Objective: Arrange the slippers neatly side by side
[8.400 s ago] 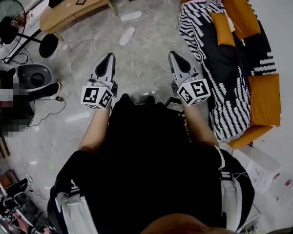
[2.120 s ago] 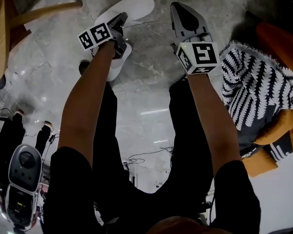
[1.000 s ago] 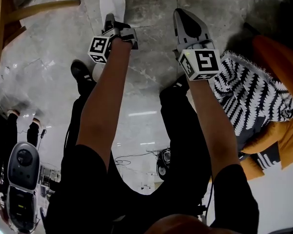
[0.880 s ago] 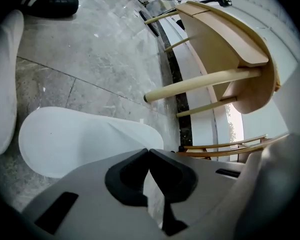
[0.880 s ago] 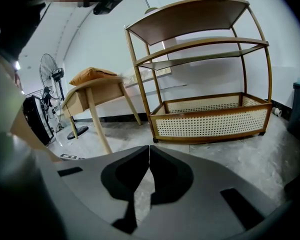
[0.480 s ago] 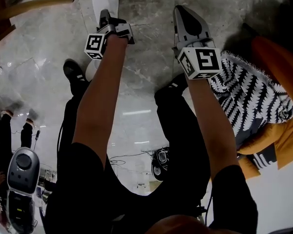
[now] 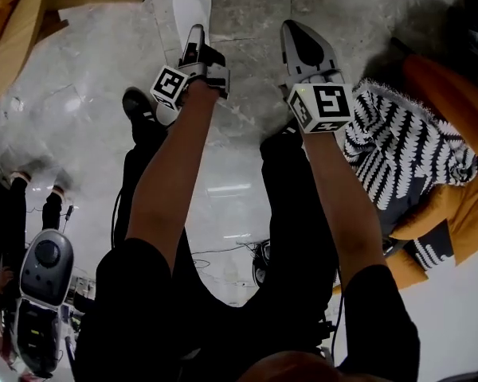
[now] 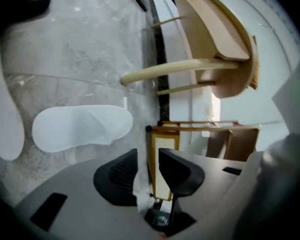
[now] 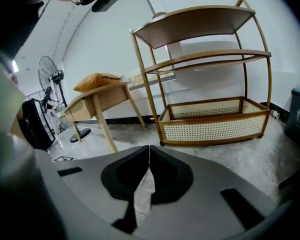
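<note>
L tool (image 7: 196,35) up off slipper (image 7: 190,1), jaws just opened, empty; R tool (image 7: 291,30) closed.

We are finding no words, brand names or numbers that can be read anywhere in these views. We are seeing only coded square patterns, black on white. They are showing on the faces of the marker cube (image 7: 170,87) on the left gripper (image 7: 194,34), and on the second marker cube (image 7: 321,106) on the right gripper (image 7: 291,29). In the right gripper view, one more square marker (image 9: 63,158) of the same kind is lying flat on the floor (image 9: 240,154). These patterns are blocky shapes and are not spelling anything for us.
</note>
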`<state>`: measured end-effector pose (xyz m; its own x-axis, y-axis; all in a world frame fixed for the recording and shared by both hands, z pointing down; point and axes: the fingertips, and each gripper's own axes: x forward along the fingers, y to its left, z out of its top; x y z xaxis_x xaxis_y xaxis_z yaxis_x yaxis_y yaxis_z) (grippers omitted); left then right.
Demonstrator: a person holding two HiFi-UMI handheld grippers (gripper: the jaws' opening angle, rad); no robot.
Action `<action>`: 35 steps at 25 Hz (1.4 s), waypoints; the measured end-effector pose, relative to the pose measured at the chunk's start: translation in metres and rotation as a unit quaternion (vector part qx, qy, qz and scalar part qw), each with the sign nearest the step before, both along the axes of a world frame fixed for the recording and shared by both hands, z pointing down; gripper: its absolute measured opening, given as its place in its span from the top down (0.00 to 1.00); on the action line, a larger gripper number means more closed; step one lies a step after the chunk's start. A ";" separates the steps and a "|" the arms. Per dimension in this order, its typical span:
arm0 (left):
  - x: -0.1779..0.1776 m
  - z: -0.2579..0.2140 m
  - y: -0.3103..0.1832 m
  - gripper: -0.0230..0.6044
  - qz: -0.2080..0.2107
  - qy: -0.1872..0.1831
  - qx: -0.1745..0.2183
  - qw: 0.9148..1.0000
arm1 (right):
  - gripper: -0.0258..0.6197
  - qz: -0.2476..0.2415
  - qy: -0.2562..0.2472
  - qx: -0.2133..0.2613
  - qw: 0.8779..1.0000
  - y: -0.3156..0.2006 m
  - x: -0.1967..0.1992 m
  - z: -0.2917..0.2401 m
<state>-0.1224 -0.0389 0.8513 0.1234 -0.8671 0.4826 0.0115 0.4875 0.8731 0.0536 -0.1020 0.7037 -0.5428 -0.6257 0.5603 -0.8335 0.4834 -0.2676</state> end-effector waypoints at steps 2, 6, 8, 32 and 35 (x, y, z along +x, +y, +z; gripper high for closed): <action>0.009 -0.056 -0.018 0.84 0.077 -0.016 0.077 0.994 | 0.91 -0.014 -0.006 0.006 1.000 0.004 -0.019 -0.021; 0.005 -0.149 -0.035 0.91 0.223 -0.105 0.190 0.950 | 0.91 -0.039 -0.033 0.018 0.999 0.019 -0.056 -0.054; -0.005 -0.188 -0.043 0.93 0.292 -0.177 0.244 0.908 | 0.91 -0.063 -0.060 0.022 0.996 0.030 -0.079 -0.067; -0.080 -0.217 0.045 0.94 0.537 -0.596 0.270 0.533 | 0.74 -0.382 -0.028 -0.155 0.911 0.241 -0.225 0.085; -0.093 -0.198 0.054 0.94 0.552 -0.597 0.272 0.515 | 0.74 -0.393 -0.021 -0.196 0.898 0.274 -0.237 0.125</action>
<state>-0.2150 0.0154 0.6531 0.5822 -0.6341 0.5089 -0.7141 -0.6981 -0.0530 -0.1833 0.1715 0.8286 -0.7560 0.2020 0.6226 -0.2605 0.7797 -0.5693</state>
